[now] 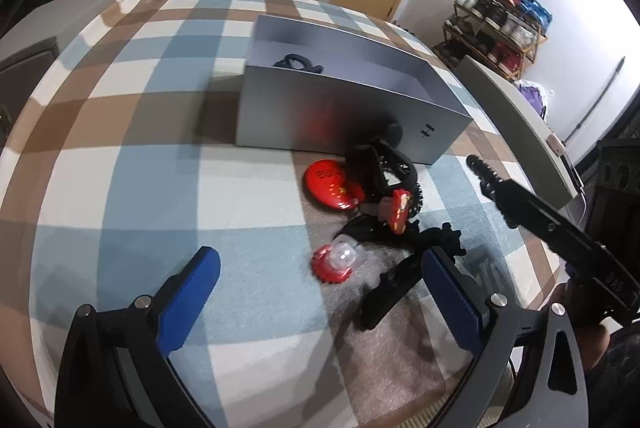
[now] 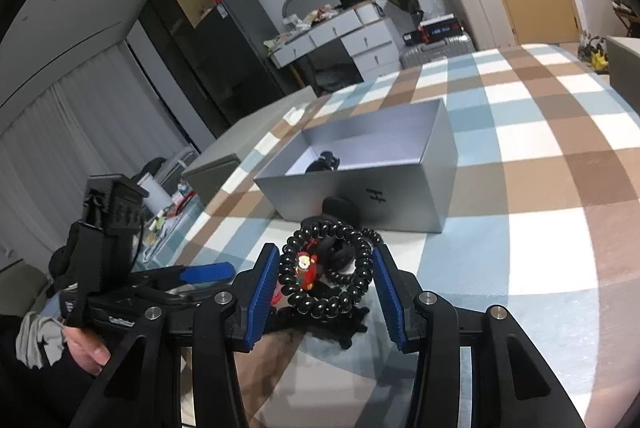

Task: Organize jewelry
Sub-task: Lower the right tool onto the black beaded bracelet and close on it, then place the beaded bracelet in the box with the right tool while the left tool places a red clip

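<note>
right tongs [image 2: 326, 282]: clamped on a black coiled spiral hair tie [image 2: 328, 268] with a little Santa charm
left tongs [image 1: 320, 282]: wide apart, gripping nothing
grey open cardboard box [image 2: 360, 184]: mid-worktop

Right tool [image 2: 326, 282] clamps black coil hair tie [image 2: 352, 280]; grey box [image 2: 360, 188] beyond.

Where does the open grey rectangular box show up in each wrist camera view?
Left wrist: the open grey rectangular box sits centre, slightly above the middle, behind the pile of red and black hair accessories.
Right wrist: the box sits centre, just beyond the gripper's fingertips.
Shared landmark: the small black mark on its near wall.
</note>
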The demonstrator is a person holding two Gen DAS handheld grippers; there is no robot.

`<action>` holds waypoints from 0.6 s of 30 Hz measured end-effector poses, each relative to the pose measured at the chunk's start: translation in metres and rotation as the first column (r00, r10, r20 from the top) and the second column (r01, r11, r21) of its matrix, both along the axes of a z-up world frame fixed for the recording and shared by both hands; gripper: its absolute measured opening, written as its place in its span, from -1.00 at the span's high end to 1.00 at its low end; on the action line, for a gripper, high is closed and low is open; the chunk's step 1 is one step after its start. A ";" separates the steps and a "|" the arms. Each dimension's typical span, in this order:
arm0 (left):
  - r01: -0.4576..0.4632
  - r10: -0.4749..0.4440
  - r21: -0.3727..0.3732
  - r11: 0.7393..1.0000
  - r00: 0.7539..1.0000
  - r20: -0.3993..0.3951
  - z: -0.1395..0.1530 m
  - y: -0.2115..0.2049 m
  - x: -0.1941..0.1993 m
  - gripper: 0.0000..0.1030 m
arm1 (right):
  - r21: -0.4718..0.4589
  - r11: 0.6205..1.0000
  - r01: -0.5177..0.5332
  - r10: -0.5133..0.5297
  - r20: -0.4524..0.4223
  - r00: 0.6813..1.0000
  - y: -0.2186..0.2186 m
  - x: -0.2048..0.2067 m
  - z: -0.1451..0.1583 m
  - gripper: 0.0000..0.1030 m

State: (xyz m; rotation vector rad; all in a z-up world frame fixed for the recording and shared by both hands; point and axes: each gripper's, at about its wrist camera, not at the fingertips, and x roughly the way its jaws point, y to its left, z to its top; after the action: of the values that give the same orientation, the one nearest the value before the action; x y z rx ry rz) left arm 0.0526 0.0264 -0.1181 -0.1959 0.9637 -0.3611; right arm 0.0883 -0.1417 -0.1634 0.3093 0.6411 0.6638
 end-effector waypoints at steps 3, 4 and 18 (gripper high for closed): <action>0.017 -0.017 0.004 1.000 1.000 -0.009 -0.001 -0.004 0.003 -0.67 | 0.011 1.000 0.005 -0.005 0.024 1.000 -0.005 -0.004 0.004 0.11; 0.020 -0.020 0.003 1.000 1.000 -0.013 -0.001 -0.004 0.005 -0.54 | 0.013 1.000 0.009 -0.009 0.027 1.000 -0.007 -0.005 0.005 0.12; 0.072 -0.072 0.036 0.997 0.997 -0.014 -0.001 -0.011 0.002 0.73 | 0.034 0.999 0.019 -0.020 0.045 0.999 -0.018 -0.009 0.011 0.20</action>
State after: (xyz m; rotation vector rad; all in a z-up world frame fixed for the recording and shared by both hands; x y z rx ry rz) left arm 0.0545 0.0151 -0.1186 -0.1305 0.9906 -0.4087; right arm 0.0792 -0.1601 -0.1526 0.3310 0.5837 0.6617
